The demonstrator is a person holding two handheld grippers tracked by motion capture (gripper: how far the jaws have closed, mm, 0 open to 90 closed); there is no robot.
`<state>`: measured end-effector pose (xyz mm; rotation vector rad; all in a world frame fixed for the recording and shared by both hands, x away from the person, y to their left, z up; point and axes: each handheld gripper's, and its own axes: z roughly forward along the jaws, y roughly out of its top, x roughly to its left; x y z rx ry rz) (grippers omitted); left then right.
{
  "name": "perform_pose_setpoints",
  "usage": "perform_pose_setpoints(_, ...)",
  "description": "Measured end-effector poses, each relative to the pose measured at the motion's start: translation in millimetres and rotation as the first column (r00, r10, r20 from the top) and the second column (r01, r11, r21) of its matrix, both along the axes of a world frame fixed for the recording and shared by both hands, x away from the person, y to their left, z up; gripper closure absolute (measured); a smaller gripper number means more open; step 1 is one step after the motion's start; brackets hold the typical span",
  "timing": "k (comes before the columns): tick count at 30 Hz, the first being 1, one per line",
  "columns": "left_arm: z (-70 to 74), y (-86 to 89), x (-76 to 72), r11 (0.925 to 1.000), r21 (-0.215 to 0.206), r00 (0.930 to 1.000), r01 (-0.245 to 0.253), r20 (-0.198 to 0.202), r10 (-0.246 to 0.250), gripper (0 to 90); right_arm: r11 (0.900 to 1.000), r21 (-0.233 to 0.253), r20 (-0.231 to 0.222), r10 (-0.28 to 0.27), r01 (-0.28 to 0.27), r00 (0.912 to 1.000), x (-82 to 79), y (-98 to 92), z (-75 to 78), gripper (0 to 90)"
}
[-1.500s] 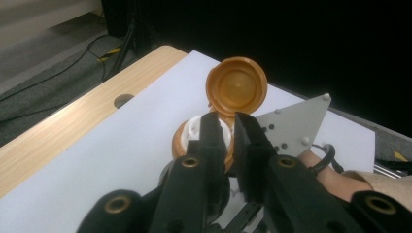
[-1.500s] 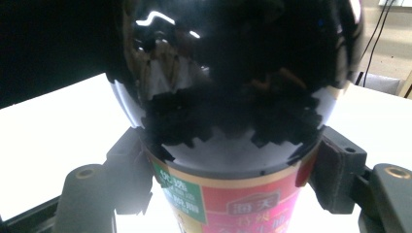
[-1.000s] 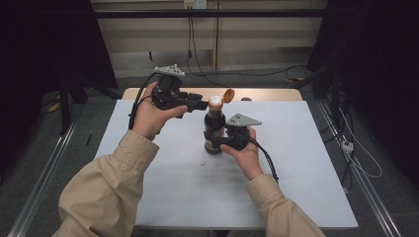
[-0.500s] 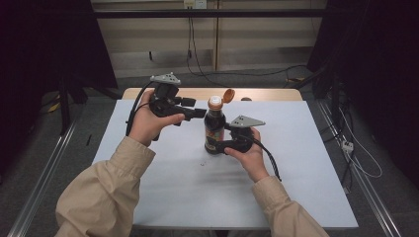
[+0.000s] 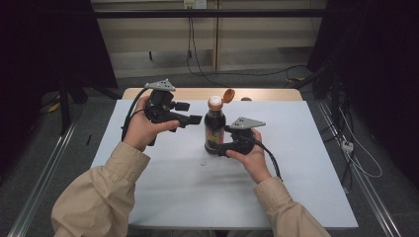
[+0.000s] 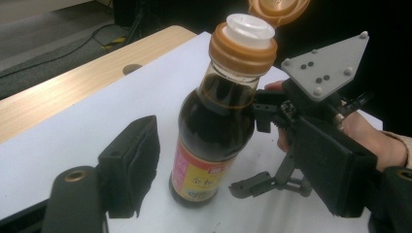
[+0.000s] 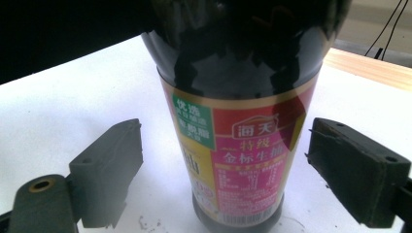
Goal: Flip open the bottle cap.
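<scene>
Upright at the centre of the white table (image 5: 148,197) stands one soy sauce bottle (image 5: 215,129), its orange flip cap (image 5: 228,95) open. Two grippers: the right gripper (image 5: 221,144) straddles its base, jaws apart, not touching; the left gripper (image 5: 193,119) hovers beside its neck, jaws apart. A careless nudge could topple it, spilling sauce.
</scene>
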<state>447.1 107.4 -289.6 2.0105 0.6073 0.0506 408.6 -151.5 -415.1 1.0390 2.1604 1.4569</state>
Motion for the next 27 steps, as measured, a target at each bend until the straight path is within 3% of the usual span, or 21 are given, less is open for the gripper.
perform_pose_setpoints(15,-20.6,5.0,-6.7,0.9998,0.003,0.9998,0.018,0.008,-0.018,19.2,1.000,-0.003,-0.019,0.023,-0.023,0.9995,-12.8,-15.0,-4.9,12.7)
perform_pose_setpoints(27,-39.5,12.4,-12.8,0.9998,-0.008,0.9998,0.019,-0.001,-0.019,17.9,0.998,-0.023,-0.077,0.055,-0.057,0.9955,-21.9,-22.6,-11.0,12.2)
